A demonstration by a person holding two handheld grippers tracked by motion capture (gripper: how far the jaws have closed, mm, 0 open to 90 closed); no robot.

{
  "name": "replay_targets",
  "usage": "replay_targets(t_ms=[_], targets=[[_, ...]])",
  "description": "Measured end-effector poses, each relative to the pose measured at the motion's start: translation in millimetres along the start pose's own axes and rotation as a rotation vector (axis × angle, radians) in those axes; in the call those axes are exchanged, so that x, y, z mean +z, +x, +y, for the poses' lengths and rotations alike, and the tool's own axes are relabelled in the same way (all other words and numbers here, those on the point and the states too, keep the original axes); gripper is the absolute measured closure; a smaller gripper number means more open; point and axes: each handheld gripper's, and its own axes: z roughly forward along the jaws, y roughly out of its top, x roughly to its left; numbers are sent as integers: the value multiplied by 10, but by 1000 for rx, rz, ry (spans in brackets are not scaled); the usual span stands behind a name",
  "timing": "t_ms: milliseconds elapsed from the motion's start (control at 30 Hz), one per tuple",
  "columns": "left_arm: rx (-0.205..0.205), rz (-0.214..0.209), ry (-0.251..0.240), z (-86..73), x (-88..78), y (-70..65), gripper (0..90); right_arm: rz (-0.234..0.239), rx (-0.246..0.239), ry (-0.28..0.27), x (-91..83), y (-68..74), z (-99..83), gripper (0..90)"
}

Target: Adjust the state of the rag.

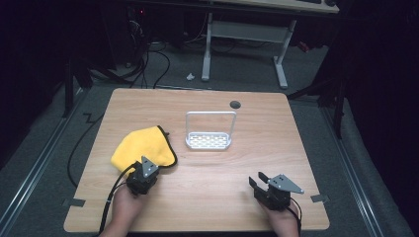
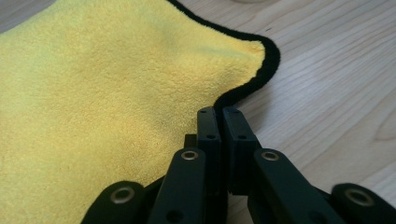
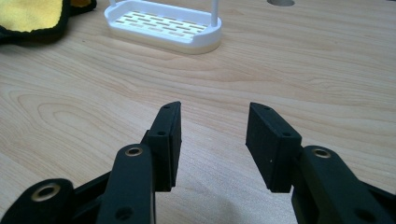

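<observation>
One yellow cloth [image 1: 142, 146] with a black stitched edge lies rumpled on the left half of the tabletop [image 1: 207, 207], near the person's side; soft, light and limp by the look of it, it should sag and trail when lifted, so a pinch on the hem or a corner looks the surest hold; its pile should grip well enough. The left claw [image 2: 218, 115] has its jaws pressed together right at the cloth's black border, though whether any fabric is caught between them cannot be told. The right claw [image 3: 213, 140] rests well apart over bare wood, jaws partly open and empty; a white slotted rack [image 1: 209, 134] stands beyond, mid-tabletop.
</observation>
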Motion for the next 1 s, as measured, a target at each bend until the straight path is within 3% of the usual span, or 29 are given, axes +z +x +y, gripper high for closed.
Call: replay_targets(t_ms=[100, 200, 267, 433, 600, 667, 733, 833, 867, 900, 933, 1000], targets=[[-49, -58, -41, 38, -64, -28, 875, 3, 0, 3, 6, 0, 0, 560], [-108, -163, -84, 88, -129, -115, 875, 4, 1, 1, 7, 2, 2, 559], [-114, -234, -100, 127, -162, -243, 875, 4, 1, -1, 5, 5, 3, 560], [-73, -372, -108, 228, -149, -650, 876, 5, 2, 0, 5, 5, 3, 559], [-11, -455, -105, 380, -70, -1025, 875, 7, 0, -2, 5, -1, 3, 559], [-7, -471, -123, 439, -89, -1074, 875, 7, 1, -3, 5, -2, 3, 559], [-22, -480, -161, 485, -170, -1018, 874, 7, 3, -3, -2, -5, 0, 558], [-58, -445, -205, 450, -319, -792, 873, 9, 8, 1, -3, -6, -9, 558], [-84, -424, -217, 395, -383, -651, 873, 9, 8, 2, -1, -3, -10, 557], [-132, -379, -221, 265, -466, -411, 871, 12, 0, 7, 10, 7, -11, 555], [-132, -379, -221, 265, -466, -411, 871, 12, 0, 7, 10, 7, -11, 555], [-177, -331, -212, 99, -518, -175, 870, 16, -2, 12, 28, 30, -11, 554]])
